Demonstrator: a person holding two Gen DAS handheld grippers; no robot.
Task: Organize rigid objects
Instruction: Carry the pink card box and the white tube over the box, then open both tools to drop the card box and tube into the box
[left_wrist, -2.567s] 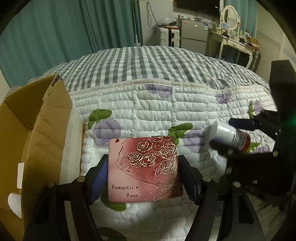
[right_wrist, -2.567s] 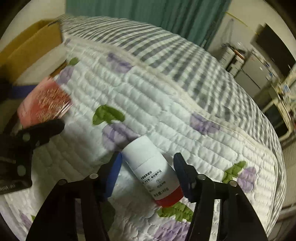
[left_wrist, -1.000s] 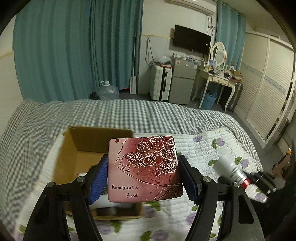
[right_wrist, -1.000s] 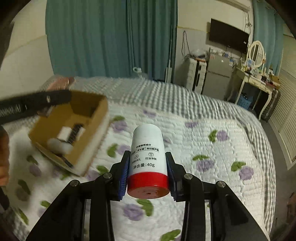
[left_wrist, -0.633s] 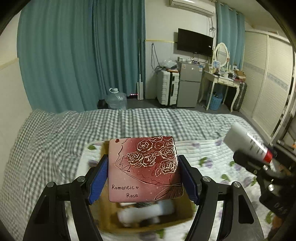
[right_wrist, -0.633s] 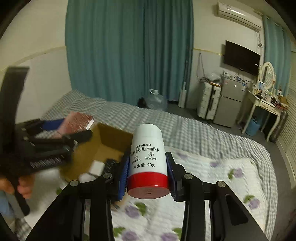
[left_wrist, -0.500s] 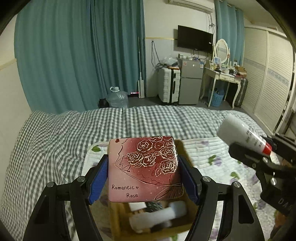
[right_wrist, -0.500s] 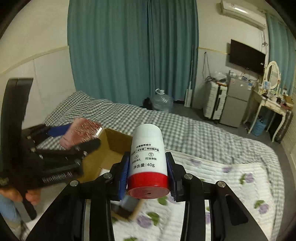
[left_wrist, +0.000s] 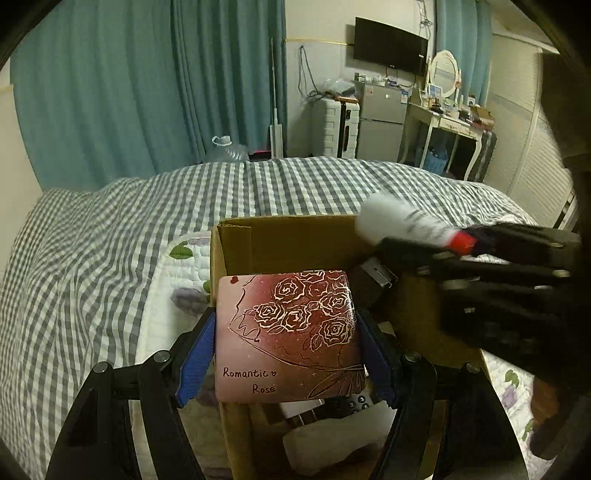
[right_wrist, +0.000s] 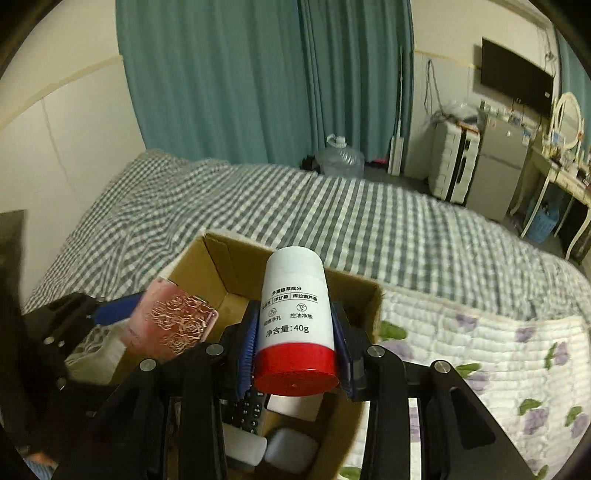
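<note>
My left gripper (left_wrist: 286, 350) is shut on a pink tin (left_wrist: 288, 336) printed with gold roses and "Romantic Rose"; the tin also shows in the right wrist view (right_wrist: 171, 325). It hangs over the open cardboard box (left_wrist: 236, 240). My right gripper (right_wrist: 295, 343) is shut on a white bottle with a red cap (right_wrist: 293, 325), also above the box (right_wrist: 221, 254); the bottle shows blurred in the left wrist view (left_wrist: 402, 225). Both grippers are close together over the box opening.
The box holds a black remote (right_wrist: 247, 410), white items (right_wrist: 291, 446) and a white bundle (left_wrist: 332, 439). It sits on a bed with a flowered white quilt (right_wrist: 480, 354) and a grey checked cover (left_wrist: 92, 240). Furniture stands beyond the bed.
Both grippers have come lower and closer over the box, still holding the tin and the bottle. The right gripper has moved in beside the left one.
</note>
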